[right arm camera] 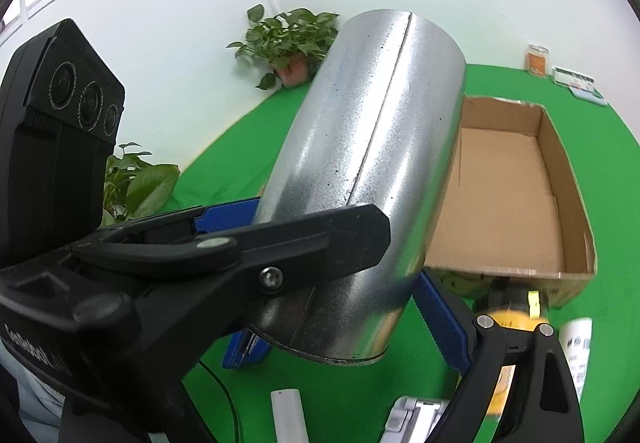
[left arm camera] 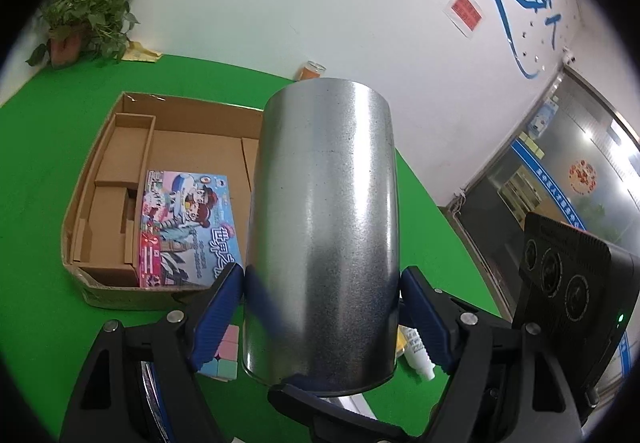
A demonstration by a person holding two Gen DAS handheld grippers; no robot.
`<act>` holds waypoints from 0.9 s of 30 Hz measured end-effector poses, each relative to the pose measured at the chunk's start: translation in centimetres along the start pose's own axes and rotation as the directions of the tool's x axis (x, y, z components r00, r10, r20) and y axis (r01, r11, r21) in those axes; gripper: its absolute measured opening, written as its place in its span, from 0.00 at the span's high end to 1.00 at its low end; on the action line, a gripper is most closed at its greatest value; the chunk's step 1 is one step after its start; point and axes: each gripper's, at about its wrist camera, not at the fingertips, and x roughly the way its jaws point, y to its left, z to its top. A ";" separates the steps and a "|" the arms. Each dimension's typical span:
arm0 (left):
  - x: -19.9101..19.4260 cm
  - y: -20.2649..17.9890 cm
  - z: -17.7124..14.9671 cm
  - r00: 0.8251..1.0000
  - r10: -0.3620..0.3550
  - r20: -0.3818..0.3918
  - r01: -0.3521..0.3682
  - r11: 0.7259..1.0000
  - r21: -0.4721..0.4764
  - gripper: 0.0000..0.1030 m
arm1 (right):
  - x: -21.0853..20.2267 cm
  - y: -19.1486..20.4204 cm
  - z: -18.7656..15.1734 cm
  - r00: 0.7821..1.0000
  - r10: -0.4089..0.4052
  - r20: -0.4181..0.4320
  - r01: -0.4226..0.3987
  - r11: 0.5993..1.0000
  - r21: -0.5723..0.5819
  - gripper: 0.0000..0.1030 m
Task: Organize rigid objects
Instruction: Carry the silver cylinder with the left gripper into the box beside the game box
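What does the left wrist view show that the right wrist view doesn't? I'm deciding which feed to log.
Only the left wrist: a picture box lying in the cardboard box, and a pastel cube on the green table.
Only the right wrist: the can's seam and a white cylinder on the table.
Both: the metal can clamped by the left gripper, the cardboard box, a potted plant.

Tin cylinder (left arm camera: 324, 235) speckled shiny metal; box (left arm camera: 120, 179) matt cardboard; table (left arm camera: 40, 171) green cloth
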 end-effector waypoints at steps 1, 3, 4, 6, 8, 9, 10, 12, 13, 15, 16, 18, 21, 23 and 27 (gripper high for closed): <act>0.0 0.1 0.5 1.000 -0.001 0.001 0.001 1.000 -0.002 0.22 | -0.1 0.0 0.4 1.000 0.004 0.002 -0.004 1.000 -0.011 0.11; 0.0 0.2 1.4 1.000 0.001 0.005 -0.001 1.000 -0.012 0.22 | -0.1 0.1 1.3 1.000 0.005 -0.001 -0.005 1.000 -0.030 0.11; 0.0 0.2 1.9 1.000 0.000 0.008 0.000 1.000 -0.015 0.22 | -0.1 0.1 1.8 1.000 0.004 -0.005 -0.004 0.999 -0.043 0.11; 0.1 0.0 2.9 1.000 0.007 0.011 -0.007 1.000 -0.014 0.22 | 0.0 -0.1 3.2 1.000 0.006 -0.018 -0.007 0.998 -0.066 0.11; 0.4 0.1 4.1 1.000 0.007 0.009 -0.007 1.000 -0.022 0.22 | 0.1 -0.6 4.7 0.999 0.006 -0.041 -0.009 0.996 -0.090 0.11; 0.8 0.2 4.8 1.000 0.005 0.005 -0.005 1.000 -0.030 0.22 | 0.2 -0.8 5.2 0.999 0.004 -0.053 -0.009 0.995 -0.098 0.11; 1.2 0.4 5.5 1.000 0.004 -0.006 -0.004 0.999 -0.039 0.22 | 0.5 -1.2 5.9 0.997 0.000 -0.076 -0.008 0.994 -0.109 0.11; 2.0 0.7 6.5 1.000 -0.003 -0.021 0.002 0.998 -0.056 0.22 | 1.3 -1.7 7.5 0.993 -0.010 -0.114 -0.005 0.991 -0.131 0.11; 2.5 0.8 6.9 0.999 -0.007 -0.032 0.005 0.998 -0.063 0.22 | 1.8 -2.1 8.3 0.991 -0.021 -0.133 0.002 0.989 -0.145 0.11; 3.5 1.0 7.8 0.998 -0.012 -0.056 0.008 0.998 -0.068 0.22 | 2.4 -2.7 9.4 0.987 -0.030 -0.155 0.007 0.988 -0.152 0.11; 3.9 1.0 8.0 0.998 -0.013 -0.066 0.009 0.998 -0.066 0.22 | 2.7 -3.0 9.7 0.986 -0.034 -0.163 0.009 0.988 -0.152 0.12; 5.0 1.1 8.3 0.996 -0.012 -0.092 0.006 0.998 -0.066 0.22 | 3.2 -3.8 10.2 0.984 -0.034 -0.175 0.009 0.990 -0.140 0.12; 6.9 1.5 8.4 0.991 -0.010 -0.132 0.000 0.997 -0.079 0.22 | 4.9 -5.6 10.6 0.979 -0.023 -0.204 0.000 0.994 -0.112 0.11; 8.4 2.1 8.1 0.986 -0.018 -0.165 0.001 0.995 -0.102 0.22 | 5.7 -6.5 10.2 0.973 -0.023 -0.230 -0.001 0.995 -0.103 0.12; 11.3 3.4 7.2 0.975 -0.029 -0.219 -0.001 0.990 -0.140 0.22 | 8.4 -8.6 9.4 0.954 -0.020 -0.300 -0.004 0.997 -0.080 0.12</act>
